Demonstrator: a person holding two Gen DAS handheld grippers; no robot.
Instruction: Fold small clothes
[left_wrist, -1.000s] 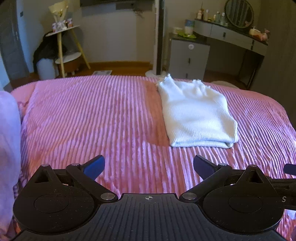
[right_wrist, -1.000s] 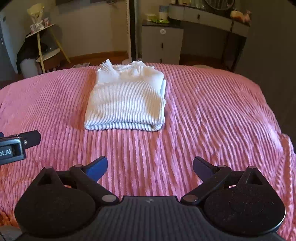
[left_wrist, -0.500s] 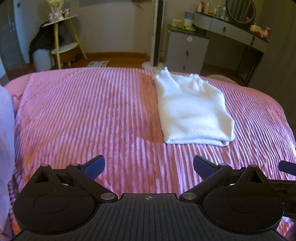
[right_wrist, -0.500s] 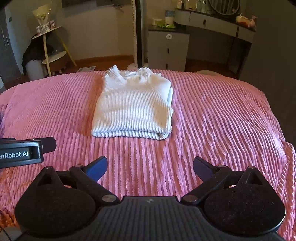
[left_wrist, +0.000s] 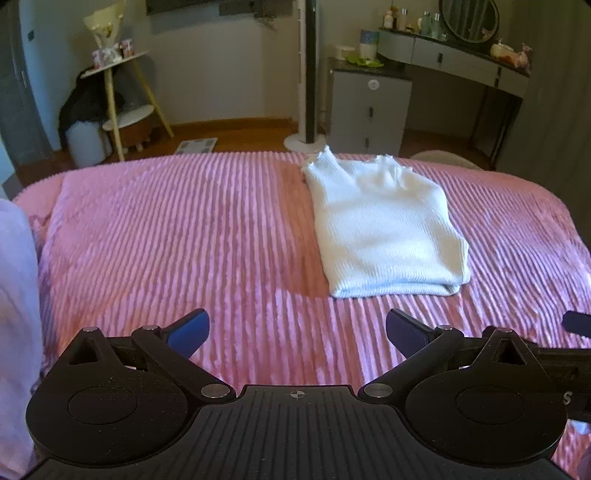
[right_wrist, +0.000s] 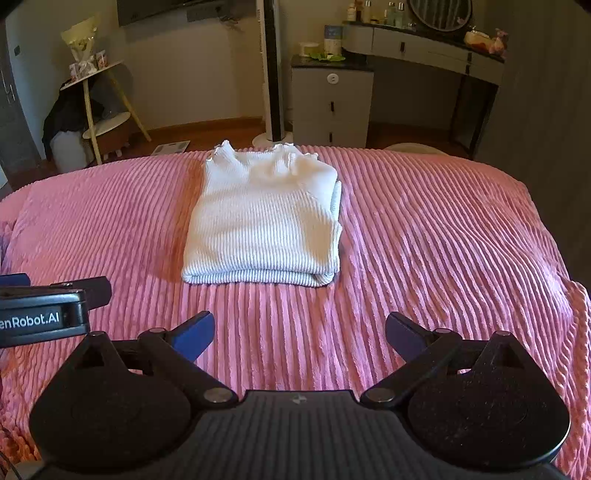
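A white ribbed sweater (left_wrist: 384, 229) lies folded flat on the pink ribbed bedspread (left_wrist: 184, 236), its folded edge nearest me. It also shows in the right wrist view (right_wrist: 264, 225). My left gripper (left_wrist: 297, 330) is open and empty, held above the bedspread, short of the sweater and to its left. My right gripper (right_wrist: 299, 332) is open and empty, above the bedspread just short of the sweater's near edge. The left gripper's body (right_wrist: 44, 312) shows at the left of the right wrist view.
A pale lilac cloth (left_wrist: 16, 314) hangs at the far left of the left wrist view. Beyond the bed stand a grey drawer cabinet (left_wrist: 369, 110), a dressing table with a round mirror (left_wrist: 469, 18), a tower fan (left_wrist: 308, 70) and a wooden shelf stand (left_wrist: 118, 99).
Both grippers have pulled back and risen a little; the sweater sits farther off and more of the room shows. The sweater has not moved. Both stay open.
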